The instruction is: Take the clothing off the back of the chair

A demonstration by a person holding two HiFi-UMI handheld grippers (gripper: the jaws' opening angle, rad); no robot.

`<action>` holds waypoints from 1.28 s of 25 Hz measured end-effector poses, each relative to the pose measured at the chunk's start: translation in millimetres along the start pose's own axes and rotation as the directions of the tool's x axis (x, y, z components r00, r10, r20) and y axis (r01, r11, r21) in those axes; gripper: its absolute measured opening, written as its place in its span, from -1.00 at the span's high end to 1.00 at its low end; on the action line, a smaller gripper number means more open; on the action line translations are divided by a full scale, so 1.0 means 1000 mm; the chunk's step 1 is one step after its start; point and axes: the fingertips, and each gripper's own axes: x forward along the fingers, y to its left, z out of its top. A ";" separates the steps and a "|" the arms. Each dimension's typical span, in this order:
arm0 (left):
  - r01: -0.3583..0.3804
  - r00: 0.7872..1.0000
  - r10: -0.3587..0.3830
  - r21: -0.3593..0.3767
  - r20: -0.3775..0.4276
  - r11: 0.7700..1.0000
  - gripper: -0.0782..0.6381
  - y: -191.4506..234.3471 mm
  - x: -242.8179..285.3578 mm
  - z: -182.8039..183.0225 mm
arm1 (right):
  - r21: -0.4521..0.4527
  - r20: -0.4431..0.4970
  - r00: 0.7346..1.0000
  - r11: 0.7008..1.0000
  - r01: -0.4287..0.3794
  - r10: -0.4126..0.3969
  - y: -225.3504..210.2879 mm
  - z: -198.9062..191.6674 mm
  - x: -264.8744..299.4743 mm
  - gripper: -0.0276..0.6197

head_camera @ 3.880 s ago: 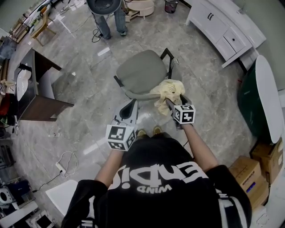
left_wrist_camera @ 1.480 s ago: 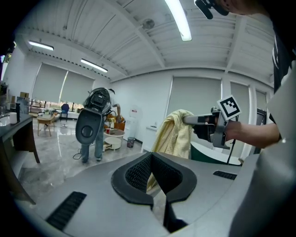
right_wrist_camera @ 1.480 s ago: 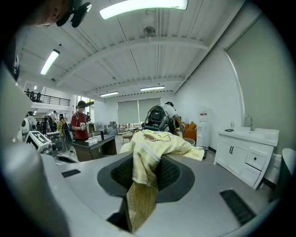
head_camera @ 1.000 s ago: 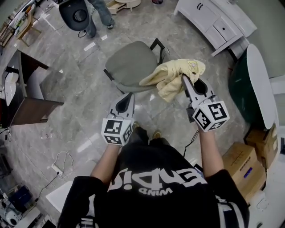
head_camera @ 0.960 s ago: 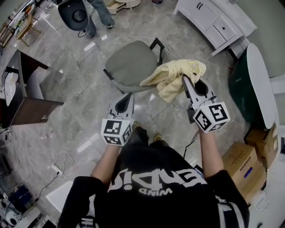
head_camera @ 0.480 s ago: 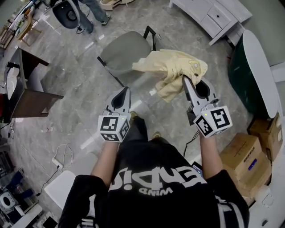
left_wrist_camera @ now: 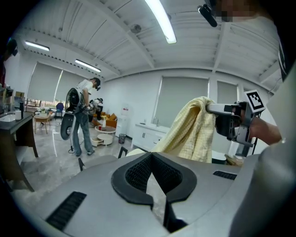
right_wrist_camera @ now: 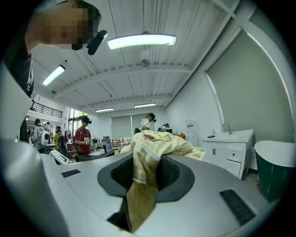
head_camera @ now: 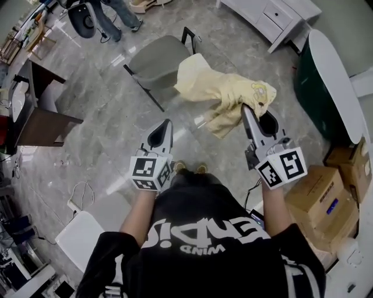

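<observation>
Grey glossy marble floor fills the head view. At the far left stands a dark desk (head_camera: pixel 44 113), and in the upper left corner a person (head_camera: pixel 116 11) in jeans is standing. A little to the right, in the upper middle, is the grey chair (head_camera: pixel 152 58) with a black frame. Below it, left of centre, the left gripper (head_camera: pixel 166 122) points up the frame. In the left gripper view its 2 jaws meet at their tips, clenched on nothing, and only floor shows through the gap behind the tips.

Right of the chair the pale yellow clothing (head_camera: pixel 224 93) is spread out in the air. Its upper left corner overlaps the right edge of the chair seat, and I cannot tell if it touches there. Its lower right end is bunched at the right gripper (head_camera: pixel 245 108). In the right gripper view the jaws are grasping a fold of this cloth, which runs between the pads and drapes over the front.

At the upper right is a white cabinet (head_camera: pixel 271 17), at the right edge a dark green tub (head_camera: pixel 309 87) with a white rim, and in the lower right 2 cardboard boxes (head_camera: pixel 326 201).
</observation>
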 end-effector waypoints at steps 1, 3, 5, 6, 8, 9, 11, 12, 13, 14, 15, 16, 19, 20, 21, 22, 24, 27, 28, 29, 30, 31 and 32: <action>0.008 1.000 -0.008 0.004 -0.001 1.000 0.74 -0.004 -0.003 0.000 | 0.001 0.008 1.000 1.000 0.005 -0.005 0.003 0.004 -0.006 0.60; 0.022 1.000 -0.022 0.011 0.004 1.000 0.74 -0.008 -0.007 0.000 | -0.002 0.020 1.000 1.000 0.013 -0.013 0.009 0.010 -0.015 0.60; 0.032 0.999 -0.032 0.010 0.016 0.999 0.74 -0.010 -0.009 0.002 | -0.012 0.027 0.999 1.000 0.022 -0.021 0.012 0.012 -0.020 0.60; 0.037 0.999 -0.037 0.010 0.020 0.999 0.74 -0.011 -0.010 0.001 | -0.015 0.028 0.999 1.000 0.027 -0.027 0.014 0.011 -0.023 0.60; 0.047 0.999 -0.048 0.016 0.024 0.999 0.74 -0.013 -0.014 0.000 | -0.013 0.023 0.999 0.999 0.043 -0.043 0.018 0.005 -0.028 0.60; 0.053 0.998 -0.054 0.020 0.027 0.998 0.74 -0.014 -0.016 0.001 | -0.011 0.020 0.998 0.999 0.052 -0.052 0.020 0.002 -0.031 0.60; 0.063 0.997 -0.064 0.021 0.036 0.998 0.74 -0.016 -0.018 0.004 | -0.009 0.017 0.997 0.998 0.069 -0.069 0.022 -0.003 -0.037 0.60; 0.067 0.997 -0.068 0.020 0.040 0.998 0.74 -0.017 -0.020 0.006 | -0.007 0.017 0.997 0.997 0.075 -0.075 0.023 -0.005 -0.039 0.60; 0.070 0.997 -0.071 0.020 0.043 0.997 0.74 -0.018 -0.021 0.007 | -0.003 0.018 0.997 0.997 0.079 -0.079 0.024 -0.008 -0.042 0.60; 0.074 0.996 -0.074 0.021 0.046 0.997 0.74 -0.020 -0.022 0.008 | 0.002 0.022 0.996 0.997 0.081 -0.081 0.025 -0.011 -0.044 0.60; 0.077 0.996 -0.078 0.023 0.047 0.997 0.74 -0.021 -0.022 0.008 | 0.007 0.027 0.996 0.997 0.082 -0.082 0.026 -0.015 -0.046 0.60; 0.081 0.995 -0.082 0.026 0.048 0.996 0.74 -0.023 -0.022 0.008 | 0.009 0.032 0.996 0.996 0.084 -0.084 0.026 -0.021 -0.048 0.60; 0.088 0.995 -0.089 0.033 0.053 0.996 0.74 -0.027 -0.019 0.008 | 0.014 0.034 0.994 0.994 0.104 -0.104 0.023 -0.045 -0.049 0.60; 0.088 0.994 -0.089 0.035 0.055 0.996 0.74 -0.028 -0.020 0.008 | 0.019 0.030 0.993 0.993 0.113 -0.114 0.022 -0.056 -0.048 0.60; 0.086 0.994 -0.088 0.036 0.057 0.996 0.74 -0.028 -0.020 0.008 | 0.027 0.023 0.992 0.992 0.124 -0.124 0.021 -0.067 -0.046 0.60; 0.084 0.995 -0.086 0.037 0.059 0.996 0.74 -0.028 -0.021 0.008 | 0.038 0.015 0.991 0.990 0.134 -0.135 0.020 -0.078 -0.045 0.60; 0.077 0.995 -0.079 0.033 0.062 0.996 0.74 -0.027 -0.023 0.007 | 0.055 -0.011 0.989 0.987 0.150 -0.149 0.019 -0.101 -0.042 0.60; 0.063 0.996 -0.065 0.028 0.064 0.998 0.74 -0.025 -0.025 0.006 | 0.057 -0.056 0.988 0.987 0.150 -0.147 0.020 -0.127 -0.035 0.60; 0.058 0.996 -0.060 0.028 0.063 0.998 0.74 -0.023 -0.026 0.006 | 0.059 -0.067 0.987 0.987 0.149 -0.145 0.020 -0.132 -0.033 0.60; 0.054 0.996 -0.056 0.028 0.062 0.998 0.74 -0.022 -0.026 0.006 | 0.062 -0.075 0.987 0.987 0.149 -0.144 0.021 -0.136 -0.032 0.60; 0.051 0.997 -0.052 0.028 0.061 0.998 0.74 -0.021 -0.027 0.005 | 0.065 -0.081 0.986 0.987 0.149 -0.144 0.021 -0.138 -0.030 0.60; 0.048 0.997 -0.049 0.027 0.060 0.999 0.74 -0.020 -0.028 0.005 | 0.068 -0.085 0.986 0.986 0.149 -0.144 0.022 -0.140 -0.029 0.60; 0.045 0.997 -0.047 0.025 0.059 0.999 0.74 -0.019 -0.028 0.004 | 0.071 -0.086 0.986 0.986 0.149 -0.142 0.022 -0.140 -0.029 0.60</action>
